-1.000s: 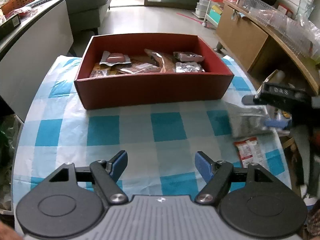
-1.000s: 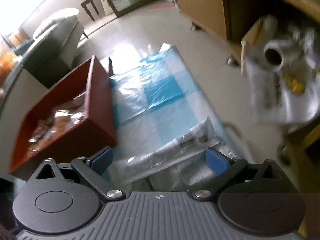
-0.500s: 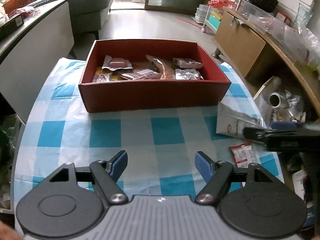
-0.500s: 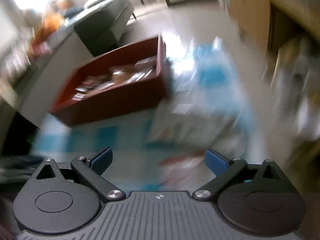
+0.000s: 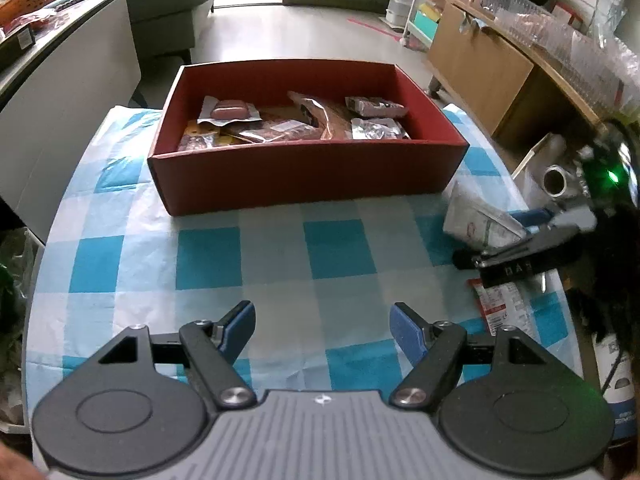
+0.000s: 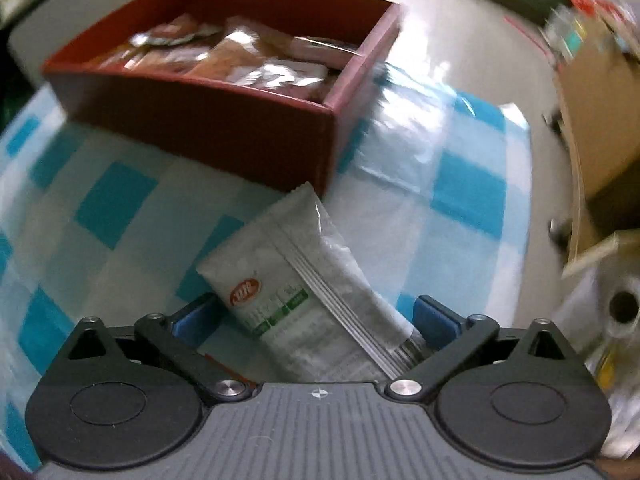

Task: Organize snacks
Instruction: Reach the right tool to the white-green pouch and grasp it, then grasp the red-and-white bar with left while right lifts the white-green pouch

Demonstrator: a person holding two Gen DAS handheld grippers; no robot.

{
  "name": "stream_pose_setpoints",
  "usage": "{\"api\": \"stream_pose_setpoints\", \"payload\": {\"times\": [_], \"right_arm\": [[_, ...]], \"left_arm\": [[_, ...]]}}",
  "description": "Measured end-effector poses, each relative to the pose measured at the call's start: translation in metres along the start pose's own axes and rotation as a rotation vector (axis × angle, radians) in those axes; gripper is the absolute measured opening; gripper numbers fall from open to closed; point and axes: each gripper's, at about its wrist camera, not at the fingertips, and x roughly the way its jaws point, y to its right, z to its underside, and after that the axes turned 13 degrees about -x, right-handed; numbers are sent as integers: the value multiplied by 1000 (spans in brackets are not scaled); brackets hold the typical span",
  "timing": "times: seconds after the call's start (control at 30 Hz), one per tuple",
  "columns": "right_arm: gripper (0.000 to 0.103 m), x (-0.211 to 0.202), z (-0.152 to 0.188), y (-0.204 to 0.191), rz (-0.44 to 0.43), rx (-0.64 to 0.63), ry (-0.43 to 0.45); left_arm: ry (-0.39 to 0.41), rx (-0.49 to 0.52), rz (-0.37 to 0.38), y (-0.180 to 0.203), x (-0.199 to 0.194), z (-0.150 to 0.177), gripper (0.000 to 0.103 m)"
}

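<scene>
White packet (image 6: 304,280) lay between the spread jaws of the right gripper (image 6: 316,318), not yet pinched; left gripper (image 5: 322,330) hung open, empty. Jaws should close squarely, then lift toward the red box (image 6: 224,128) ahead.

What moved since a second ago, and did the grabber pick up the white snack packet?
The right gripper swung round to face the red box; the white snack packet now lies between its open fingers, not yet squeezed. The left gripper stayed open over the checked tablecloth, and the red packet stayed put.
</scene>
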Motion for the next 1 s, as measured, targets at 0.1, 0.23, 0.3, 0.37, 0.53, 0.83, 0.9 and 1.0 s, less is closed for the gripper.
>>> {"api": "stream_pose_setpoints", "payload": {"times": [0.1, 0.23, 0.3, 0.37, 0.53, 0.83, 0.9, 1.0], "right_arm": [[103, -6, 21, -7, 25, 92, 24], [103, -21, 44, -20, -9, 222, 75], [103, -21, 48, -22, 3, 230, 82], [103, -18, 46, -23, 43, 234, 70], [103, -9, 33, -30, 137, 248, 55], [102, -9, 27, -13, 159, 310, 40], [91, -13, 28, -16, 167, 302, 38], [59, -25, 33, -16, 146, 318, 62]], "left_arm": [[2, 9, 15, 6, -3, 3, 68], [4, 28, 25, 14, -7, 8, 68], [-2, 28, 30, 16, -7, 10, 68], [-5, 32, 35, 18, -7, 10, 68], [-9, 38, 39, 16, -7, 9, 68], [-13, 25, 51, 11, -9, 8, 68], [-19, 22, 51, 12, -7, 7, 68], [-29, 35, 50, 19, -4, 10, 68]]}}
